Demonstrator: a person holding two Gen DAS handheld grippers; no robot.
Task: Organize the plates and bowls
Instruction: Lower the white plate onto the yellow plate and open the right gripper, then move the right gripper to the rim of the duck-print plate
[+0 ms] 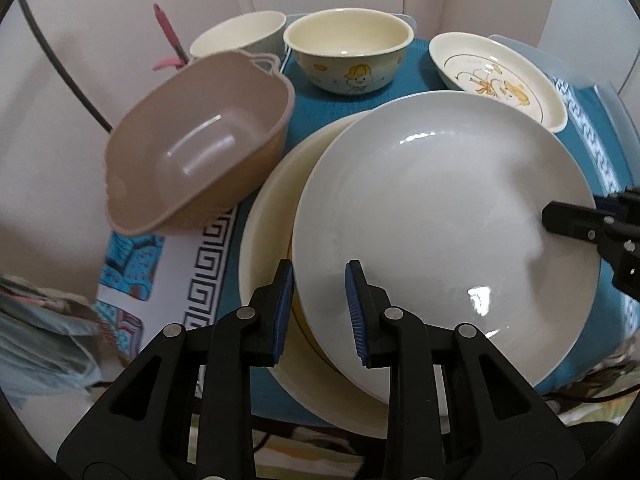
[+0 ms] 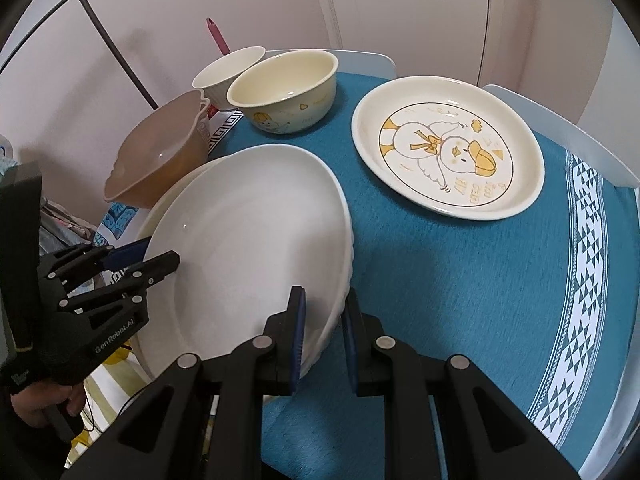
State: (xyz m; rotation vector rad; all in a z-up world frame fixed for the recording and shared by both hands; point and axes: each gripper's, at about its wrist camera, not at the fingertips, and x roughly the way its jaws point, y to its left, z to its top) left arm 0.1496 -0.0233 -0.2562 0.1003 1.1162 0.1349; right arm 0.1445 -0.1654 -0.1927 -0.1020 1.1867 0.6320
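A large plain white plate (image 1: 432,208) (image 2: 256,232) lies tilted over a cream plate (image 1: 264,248) on the teal tablecloth (image 2: 440,280). My left gripper (image 1: 320,312) (image 2: 160,258) is shut on the white plate's near-left rim, one pad inside the rim and one outside. My right gripper (image 2: 324,320) is shut on the opposite rim, and one of its fingers (image 1: 568,222) lies on the plate's inner face. A duck-print plate (image 2: 448,148) (image 1: 500,80) sits apart at the back right. Most of the cream plate is hidden.
A tan two-handled bowl (image 1: 192,152) (image 2: 160,152) leans at the table's left edge. Behind it stand a cream duck bowl (image 1: 348,52) (image 2: 284,84) and a pale ribbed bowl (image 1: 236,36) (image 2: 228,68). A black rack pole (image 2: 116,52) and walls stand close behind the table.
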